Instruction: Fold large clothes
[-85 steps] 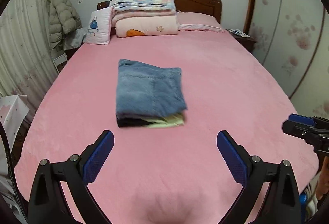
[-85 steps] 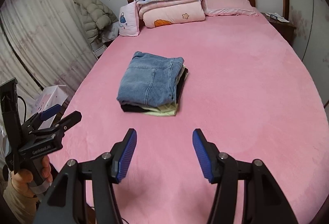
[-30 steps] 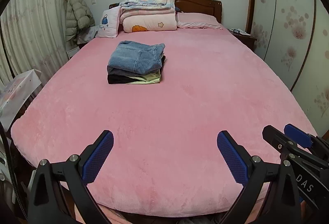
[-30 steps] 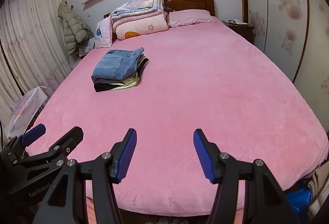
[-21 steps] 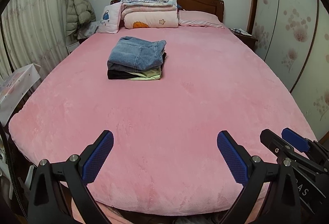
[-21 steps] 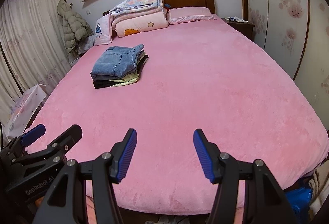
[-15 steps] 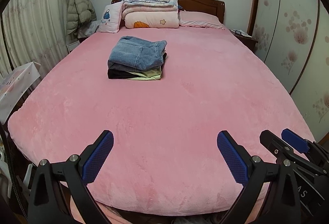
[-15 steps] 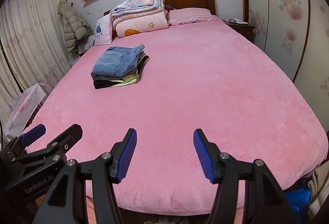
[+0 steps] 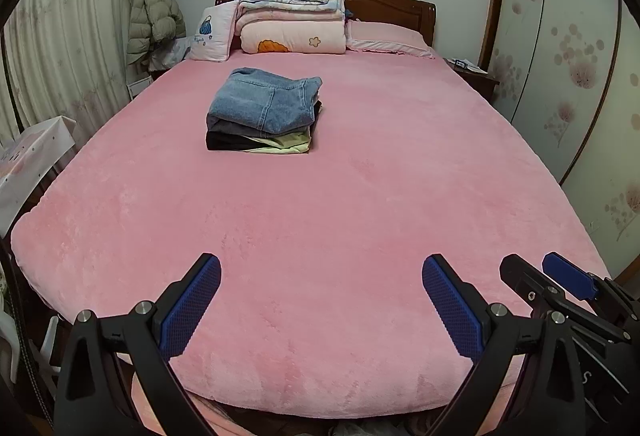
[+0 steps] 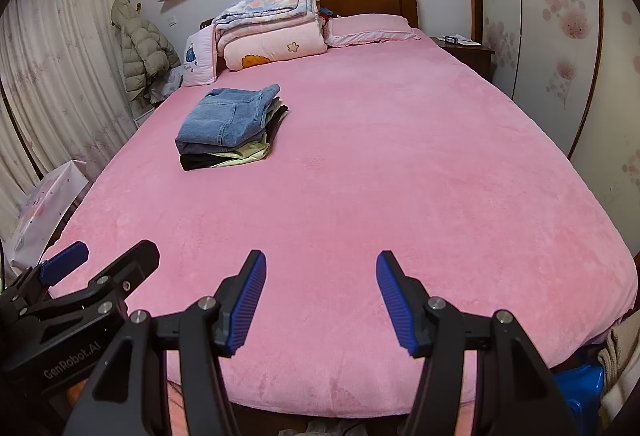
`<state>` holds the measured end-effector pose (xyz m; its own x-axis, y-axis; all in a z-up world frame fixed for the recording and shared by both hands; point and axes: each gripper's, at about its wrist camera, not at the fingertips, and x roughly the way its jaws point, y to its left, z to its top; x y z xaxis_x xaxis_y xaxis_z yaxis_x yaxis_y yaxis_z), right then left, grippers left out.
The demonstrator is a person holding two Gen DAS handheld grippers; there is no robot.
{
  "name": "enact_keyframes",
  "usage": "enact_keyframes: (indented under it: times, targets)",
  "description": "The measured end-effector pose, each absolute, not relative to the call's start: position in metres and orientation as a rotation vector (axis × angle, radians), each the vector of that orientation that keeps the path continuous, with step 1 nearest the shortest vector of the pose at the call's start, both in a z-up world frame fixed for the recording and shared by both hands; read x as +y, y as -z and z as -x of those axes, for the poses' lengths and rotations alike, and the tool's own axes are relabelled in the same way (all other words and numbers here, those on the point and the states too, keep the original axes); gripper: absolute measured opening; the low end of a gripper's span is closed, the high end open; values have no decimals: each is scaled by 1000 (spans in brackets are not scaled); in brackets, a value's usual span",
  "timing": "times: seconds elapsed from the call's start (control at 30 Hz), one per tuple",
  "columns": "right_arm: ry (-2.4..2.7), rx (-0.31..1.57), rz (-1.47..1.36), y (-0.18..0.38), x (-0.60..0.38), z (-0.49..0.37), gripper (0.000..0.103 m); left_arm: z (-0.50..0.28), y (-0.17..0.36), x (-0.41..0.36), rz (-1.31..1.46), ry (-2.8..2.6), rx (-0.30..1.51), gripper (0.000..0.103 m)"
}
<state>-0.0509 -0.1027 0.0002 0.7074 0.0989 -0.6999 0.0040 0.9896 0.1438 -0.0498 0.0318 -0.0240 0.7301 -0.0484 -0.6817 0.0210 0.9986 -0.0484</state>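
Note:
A stack of folded clothes lies on the far left part of the pink bed, with folded blue jeans on top and dark and pale yellow garments beneath. The stack also shows in the right wrist view. My left gripper is open and empty, held over the foot of the bed. My right gripper is open and empty beside it, also over the foot of the bed. Each gripper shows at the edge of the other's view.
Folded quilts and pillows are piled at the wooden headboard. A puffy coat hangs by the curtains on the left. A nightstand stands on the right. A blue object and cloth lie beside the bed's foot.
Both grippers have drawn back from close over the folded stack to the foot of the bed. In the last half second they have barely moved. Both stay open.

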Motion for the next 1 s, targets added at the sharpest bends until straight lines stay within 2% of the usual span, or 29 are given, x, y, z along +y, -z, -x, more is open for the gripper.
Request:
enact_keyframes:
  times: [1.0]
  targets:
    - [-37, 805, -137, 12, -94, 51, 58, 47, 36, 33, 51, 33, 808, 100]
